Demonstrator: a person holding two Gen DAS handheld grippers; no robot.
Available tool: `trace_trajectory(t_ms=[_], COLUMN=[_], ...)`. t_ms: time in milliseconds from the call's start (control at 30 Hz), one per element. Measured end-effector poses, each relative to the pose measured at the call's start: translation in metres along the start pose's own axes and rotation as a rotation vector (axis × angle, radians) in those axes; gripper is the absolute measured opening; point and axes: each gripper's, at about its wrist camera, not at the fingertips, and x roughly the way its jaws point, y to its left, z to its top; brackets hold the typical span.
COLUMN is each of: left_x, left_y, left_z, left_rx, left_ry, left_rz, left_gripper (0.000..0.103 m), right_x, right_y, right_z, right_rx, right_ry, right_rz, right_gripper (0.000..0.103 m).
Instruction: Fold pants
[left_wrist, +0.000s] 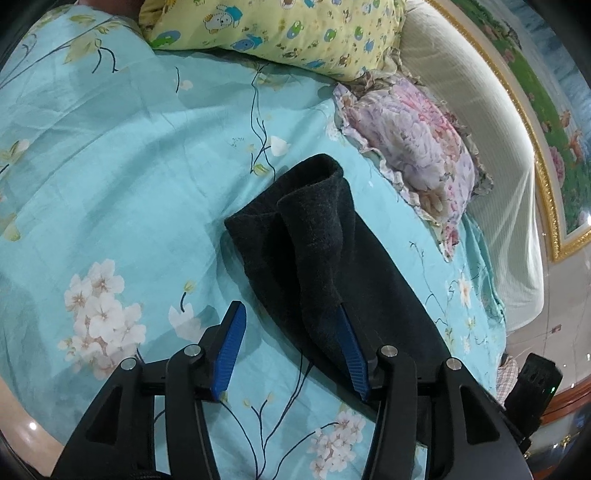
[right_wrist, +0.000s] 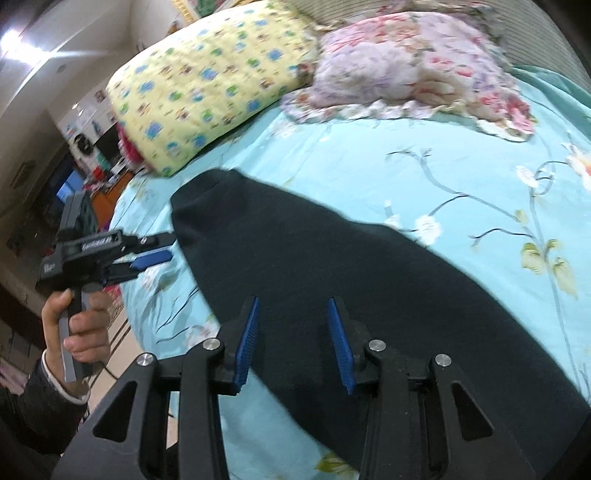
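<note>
Across the frame's middle, dark pants (left_wrist: 295, 236) lie lengthwise on the bed (left_wrist: 110, 166), apparently set down after a fold. Left tongs (left_wrist: 291, 325) and right tongs (right_wrist: 293, 321) gape empty, presumably to regrip.

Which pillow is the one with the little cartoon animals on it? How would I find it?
Look at the bed with the turquoise flowered sheet. Two pillows lie at its far end, side by side and touching. The one you want is the yellow pillow, dotted with small blue and green cartoon figures; its neighbour, the frilly pillow, has big pink and lilac flowers instead.
</note>
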Motion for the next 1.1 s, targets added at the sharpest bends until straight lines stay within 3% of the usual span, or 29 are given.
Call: trace_trajectory(t_ms=[333,467,600,733,800,867,900,967,1100], left_x=[0.019,0.027,0.035,0.04,0.044,0.049,0.049,0.044,0.003], left_y=[0.001,0.008,0.014,0.009,0.004,-0.002,-0.004,-0.008,-0.018], left_z=[0.017,0.023,0.023,0.023,0.024,0.025,0.025,0.024,0.018], left_rx=[-0.014,-0.032,-0.027,0.006,0.021,0.046,0.058,0.081,0.107], left_ry=[0.028,0.037,0.048,0.032,0.023,0.022,0.014,0.007,-0.096], left_rz=[0.04,0.048,0.049,0.065,0.079,0.098,0.1,0.084,-0.003], left_gripper=[0.054,0.054,0.053,0.051,0.045,0.035,0.031,0.017,0.016], right_x=[0.012,0.038,0.075,0.085,0.087,0.089,0.088,0.087,0.067], right_y=[-0.05,-0.063,-0.069,-0.072,-0.068,-0.061,-0.059,-0.051,-0.036], right_z=[0.051,0.065,0.066,0.065,0.066,0.065,0.064,0.061,0.059], right_rx=[0.078,0.061,0.006,-0.015,-0.051,-0.093,-0.105,-0.146,-0.235], right_ry=[-0.021,0.045,0.17,0.203,0.227,0.257,0.267,0.273,0.205], right_rz=[-0.058,-0.068,-0.106,-0.091,-0.091,-0.073,-0.054,-0.051,-0.112], right_gripper=[0.04,0.04,0.04,0.04,0.039,0.032,0.022,0.018,0.013])
